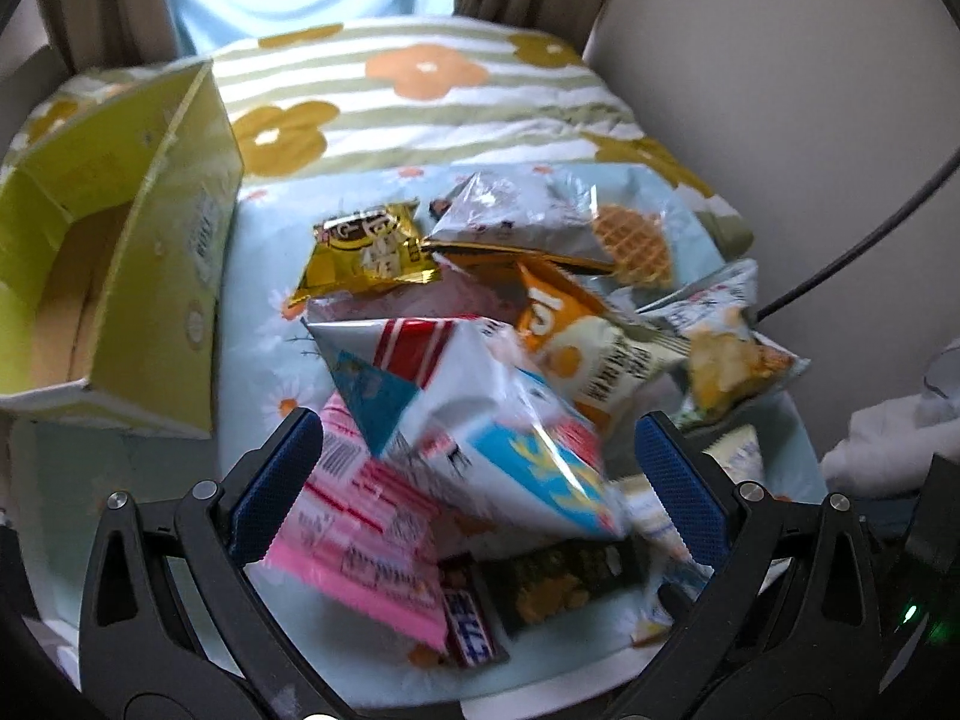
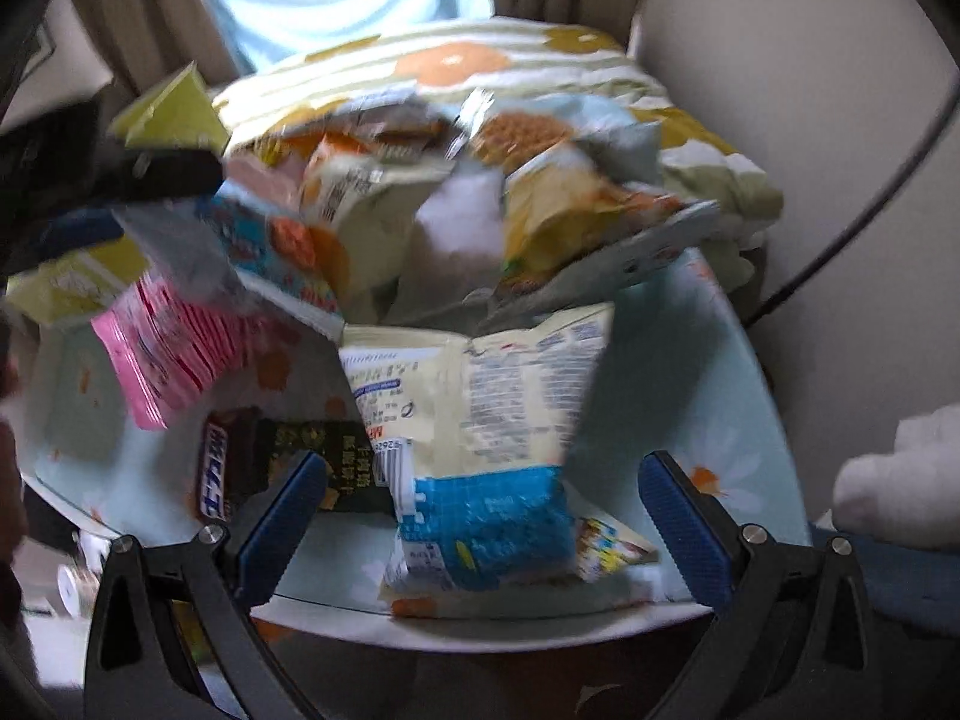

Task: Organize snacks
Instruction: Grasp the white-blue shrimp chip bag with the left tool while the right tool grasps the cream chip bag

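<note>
Left wrist view puts us right over the snack pile (image 1: 480,360): a heap of loose packets on a small bench (image 1: 264,324) with a pale daisy-print top, the open yellow-green box (image 1: 120,276) standing just beside the heap on its left. The left claw (image 1: 480,474) is spread wide and empty, its pads either side of a white, red and blue bag (image 1: 474,420) that leans across a pink packet (image 1: 360,528). A dark chocolate bar (image 1: 474,618) lies flat at the near edge.

In the right wrist view the right claw (image 2: 480,510) is equally wide with nothing in it, poised over a cream packet (image 2: 480,396) and a blue one (image 2: 486,528) near the bench's front rim.

Our worry is the stacking. The packets overlap, so closing on one could pinch a neighbour's corner and drag it along. The foil looks slippery and puffed with air, and we judge a grip on the bulge may squirt it out. The blue packet and the chocolate bar sit close to the rim; a nudge could send them off. Both views are blurred, so aim may be off. The box seems light and could tip if bumped.
</note>
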